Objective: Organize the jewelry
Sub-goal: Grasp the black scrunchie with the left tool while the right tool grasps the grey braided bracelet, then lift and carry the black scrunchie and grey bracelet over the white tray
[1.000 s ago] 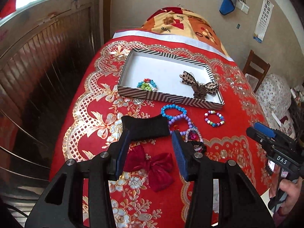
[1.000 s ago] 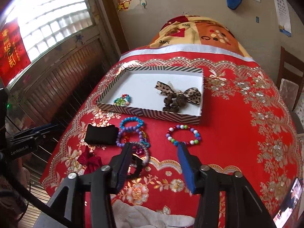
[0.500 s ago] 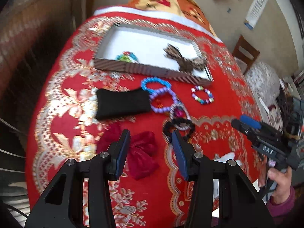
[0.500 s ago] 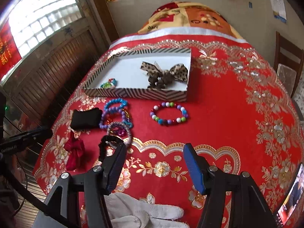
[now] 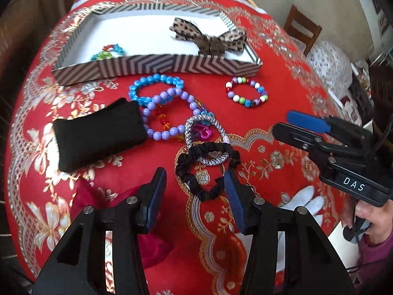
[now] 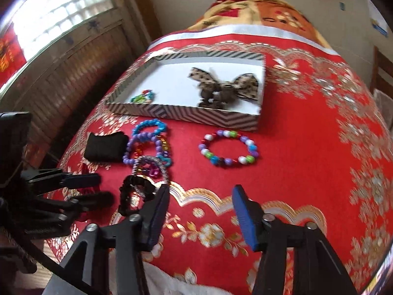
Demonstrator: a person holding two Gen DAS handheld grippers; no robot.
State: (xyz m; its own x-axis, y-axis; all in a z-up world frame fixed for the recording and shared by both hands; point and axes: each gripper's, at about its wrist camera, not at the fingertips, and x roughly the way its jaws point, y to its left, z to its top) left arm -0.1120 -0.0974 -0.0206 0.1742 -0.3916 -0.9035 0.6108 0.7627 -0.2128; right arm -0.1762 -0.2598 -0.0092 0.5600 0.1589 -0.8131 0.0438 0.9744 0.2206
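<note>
A striped tray (image 5: 157,67) (image 6: 186,116) holds a leopard bow (image 5: 208,38) (image 6: 223,87) and a small bead bracelet (image 5: 108,51). In front of it lie a blue bead bracelet (image 5: 154,88), a purple one (image 5: 169,115), a multicolour one (image 5: 246,92) (image 6: 228,151), a silver hair tie (image 5: 208,142), a black scrunchie (image 5: 206,169) (image 6: 133,196), a black pouch (image 5: 98,132) (image 6: 105,146) and a dark red bow (image 5: 152,245). My left gripper (image 5: 195,184) is open and low, its fingers either side of the scrunchie's near edge. My right gripper (image 6: 200,196) is open and empty, to the scrunchie's right.
A red and gold cloth (image 6: 307,147) covers the table. A white glove (image 5: 304,201) lies at the near edge. A wooden chair (image 5: 302,28) stands to the right, wooden panelling (image 6: 63,73) to the left.
My left gripper has moved right and down from over the red bow to the black scrunchie. My right gripper has moved in closer to the table, still open.
</note>
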